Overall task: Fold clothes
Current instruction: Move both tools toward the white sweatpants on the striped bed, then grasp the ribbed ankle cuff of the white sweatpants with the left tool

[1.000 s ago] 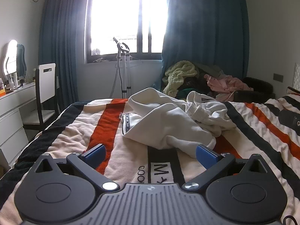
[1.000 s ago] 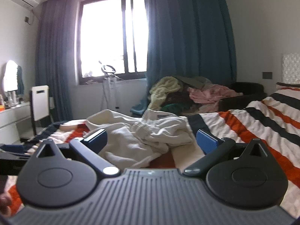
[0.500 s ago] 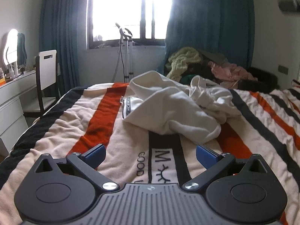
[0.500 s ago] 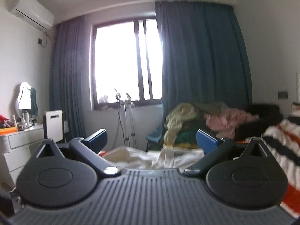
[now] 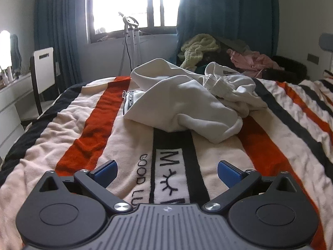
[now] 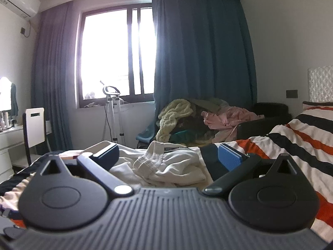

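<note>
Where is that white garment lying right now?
The white garment lies crumpled mid-bed on the striped blanket, ahead of both open grippers, nearer the window end.

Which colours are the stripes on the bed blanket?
Orange-red, black and cream stripes on the blanket; the left wrist view shows them best.

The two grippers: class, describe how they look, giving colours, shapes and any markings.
The left gripper and right gripper match: a grey ribbed body, two round black discs, black link arms on silver screws, blue ridged pads. A small round emblem marks the left one's body. No cables or sleeves show.
</note>
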Motion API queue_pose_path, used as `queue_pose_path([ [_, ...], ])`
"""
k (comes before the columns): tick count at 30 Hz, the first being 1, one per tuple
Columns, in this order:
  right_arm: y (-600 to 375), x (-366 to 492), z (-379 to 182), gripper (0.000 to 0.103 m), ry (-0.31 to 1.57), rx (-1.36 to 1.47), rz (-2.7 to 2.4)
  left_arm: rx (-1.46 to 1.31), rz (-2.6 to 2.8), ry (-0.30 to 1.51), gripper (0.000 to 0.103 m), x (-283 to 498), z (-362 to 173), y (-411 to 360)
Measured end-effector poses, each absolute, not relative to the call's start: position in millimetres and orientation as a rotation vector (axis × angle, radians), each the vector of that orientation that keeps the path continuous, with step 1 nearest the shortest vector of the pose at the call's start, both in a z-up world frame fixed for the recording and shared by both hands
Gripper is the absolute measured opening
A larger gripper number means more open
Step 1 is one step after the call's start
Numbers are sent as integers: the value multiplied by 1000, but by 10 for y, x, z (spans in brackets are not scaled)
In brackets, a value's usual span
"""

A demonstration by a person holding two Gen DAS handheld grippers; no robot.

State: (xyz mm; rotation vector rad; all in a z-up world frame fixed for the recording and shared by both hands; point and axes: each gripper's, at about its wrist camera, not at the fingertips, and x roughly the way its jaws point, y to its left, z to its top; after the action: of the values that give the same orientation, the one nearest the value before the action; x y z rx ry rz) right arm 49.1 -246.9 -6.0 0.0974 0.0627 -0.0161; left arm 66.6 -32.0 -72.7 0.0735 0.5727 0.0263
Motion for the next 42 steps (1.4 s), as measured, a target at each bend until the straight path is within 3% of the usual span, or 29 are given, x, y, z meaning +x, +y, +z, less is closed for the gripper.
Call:
queue_pose_path([
  [8,-2642,529,-158,103,114,173,-40,100,-62,568,103,945,-705,-510],
  [24,-3116,794,-388,103,156,313,-230,214,-137,559,103,2257,-736,-1172],
  [30,-3116,939,-554,103,178,289,-264,286,-257,442,103,2619,-783,-1458],
  [42,-3166,1361,-893,103,221,290,-365,182,-173,524,103,4085,-911,-1883],
])
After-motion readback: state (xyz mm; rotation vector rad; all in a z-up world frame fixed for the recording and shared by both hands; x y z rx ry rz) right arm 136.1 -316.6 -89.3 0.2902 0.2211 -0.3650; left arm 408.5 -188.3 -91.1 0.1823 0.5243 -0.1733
